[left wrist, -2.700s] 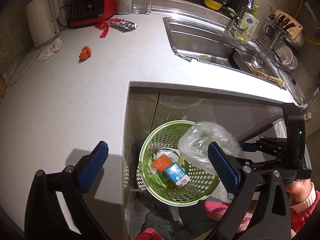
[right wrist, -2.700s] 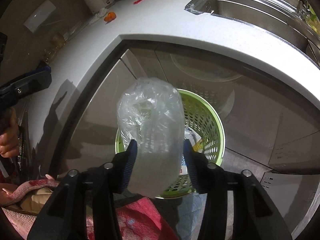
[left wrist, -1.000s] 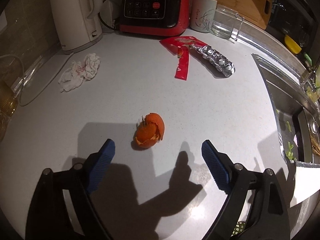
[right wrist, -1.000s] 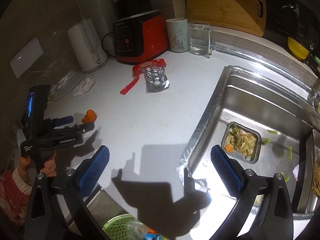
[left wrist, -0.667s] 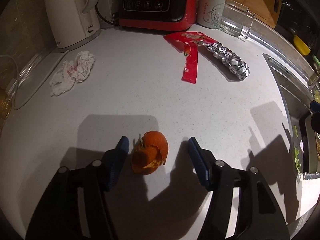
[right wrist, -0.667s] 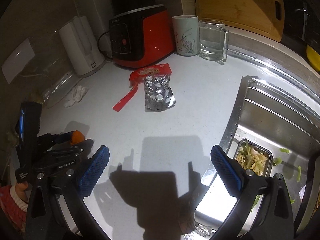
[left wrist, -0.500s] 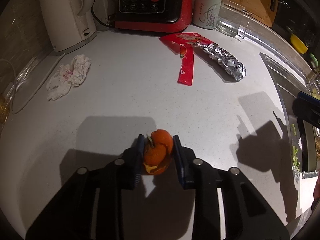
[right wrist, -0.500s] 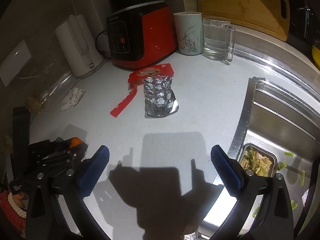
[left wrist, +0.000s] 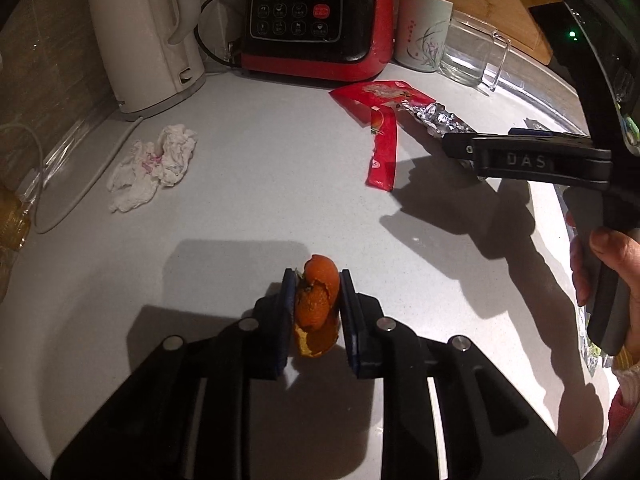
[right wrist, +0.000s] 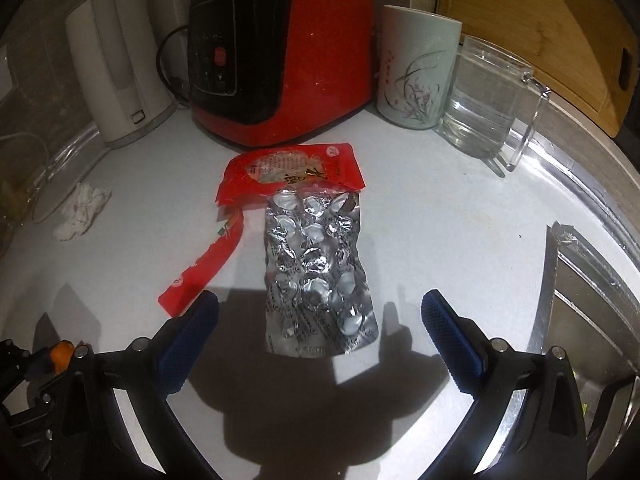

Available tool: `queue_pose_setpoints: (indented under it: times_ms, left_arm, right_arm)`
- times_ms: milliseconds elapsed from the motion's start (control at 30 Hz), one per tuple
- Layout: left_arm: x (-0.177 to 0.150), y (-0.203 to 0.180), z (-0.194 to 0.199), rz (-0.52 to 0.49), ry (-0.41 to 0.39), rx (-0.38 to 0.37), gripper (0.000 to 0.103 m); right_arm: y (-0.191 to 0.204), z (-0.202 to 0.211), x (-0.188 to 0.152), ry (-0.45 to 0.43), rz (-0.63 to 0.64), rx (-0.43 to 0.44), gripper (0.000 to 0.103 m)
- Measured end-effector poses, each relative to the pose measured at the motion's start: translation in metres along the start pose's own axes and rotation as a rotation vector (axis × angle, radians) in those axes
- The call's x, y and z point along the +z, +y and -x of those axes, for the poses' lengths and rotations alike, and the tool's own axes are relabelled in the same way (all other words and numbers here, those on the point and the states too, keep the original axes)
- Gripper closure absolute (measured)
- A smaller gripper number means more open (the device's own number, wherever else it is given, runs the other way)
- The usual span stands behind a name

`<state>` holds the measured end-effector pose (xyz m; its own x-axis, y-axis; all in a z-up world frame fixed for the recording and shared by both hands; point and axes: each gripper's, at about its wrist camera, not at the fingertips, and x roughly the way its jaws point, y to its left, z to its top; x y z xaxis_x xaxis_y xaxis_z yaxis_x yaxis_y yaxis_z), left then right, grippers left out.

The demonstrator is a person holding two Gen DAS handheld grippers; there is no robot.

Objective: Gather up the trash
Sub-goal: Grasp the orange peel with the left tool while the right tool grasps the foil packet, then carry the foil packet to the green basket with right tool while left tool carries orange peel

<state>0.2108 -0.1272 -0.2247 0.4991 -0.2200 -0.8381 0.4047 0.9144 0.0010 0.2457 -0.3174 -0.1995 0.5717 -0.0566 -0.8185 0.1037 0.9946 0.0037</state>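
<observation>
My left gripper (left wrist: 313,280) is shut on an orange peel (left wrist: 316,304) on the white counter (left wrist: 260,208). My right gripper (right wrist: 318,308) is open and empty, its jaws either side of the near end of a silver foil bag (right wrist: 316,272). A red wrapper (right wrist: 288,170) lies under the bag's far end, with a torn red strip (right wrist: 208,264) to its left. The foil bag (left wrist: 436,118) and red wrapper (left wrist: 380,100) also show in the left wrist view, with the right gripper's arm (left wrist: 528,160) over them. A crumpled white tissue (left wrist: 154,168) lies at the left.
A red and black cooker (right wrist: 276,52), a white kettle (right wrist: 116,68), a ceramic cup (right wrist: 416,68) and a glass jug (right wrist: 484,104) stand along the back wall. A wooden board (right wrist: 532,32) leans behind them. The steel sink (right wrist: 592,280) lies to the right.
My left gripper closed on the orange peel. My right gripper released a plastic bottle over the green basket, then moved up to the counter and closer to the foil bag.
</observation>
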Motion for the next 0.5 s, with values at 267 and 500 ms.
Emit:
queue_pose_setpoints:
  times_ms: [267, 500]
  left_arm:
    - [0.009, -0.004, -0.008, -0.001, 0.006, -0.014, 0.082]
    - [0.007, -0.006, -0.006, -0.010, 0.008, -0.019, 0.082]
  right_arm:
    - [0.002, -0.016, 0.003, 0.040, 0.007, 0.017, 0.028]
    - [0.004, -0.015, 0.000, 0.054, 0.015, 0.014, 0.048]
